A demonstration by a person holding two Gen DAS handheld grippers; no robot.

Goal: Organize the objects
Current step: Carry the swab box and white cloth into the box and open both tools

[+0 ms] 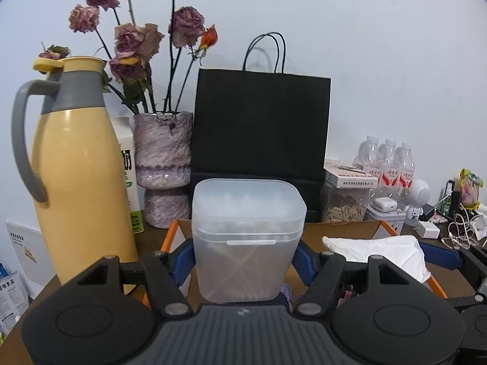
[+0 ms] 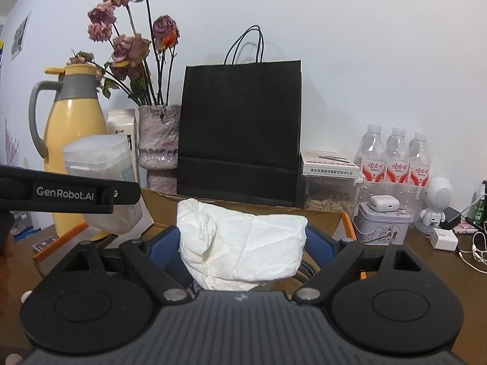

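Note:
My left gripper (image 1: 243, 258) is shut on a frosted plastic box (image 1: 247, 237) with a lid; its blue pads (image 1: 182, 261) press both sides, and thin sticks show faintly inside. The same box (image 2: 100, 167) appears at the left of the right wrist view, behind the left gripper's black arm. My right gripper (image 2: 242, 243) is shut on a white tissue pack (image 2: 243, 243), held between blue pads (image 2: 318, 243). That pack (image 1: 380, 252) shows to the right in the left wrist view. Both loads hang over an open cardboard box (image 1: 344, 231) with orange edges.
Along the wall stand a yellow thermos jug (image 1: 79, 170), a vase of dried roses (image 1: 164, 155), a black paper bag (image 1: 258, 127), a jar of seeds (image 1: 344, 203), water bottles (image 2: 395, 161), a tin (image 2: 382, 225), a white robot toy (image 2: 435, 203) and chargers with cables (image 2: 444, 240).

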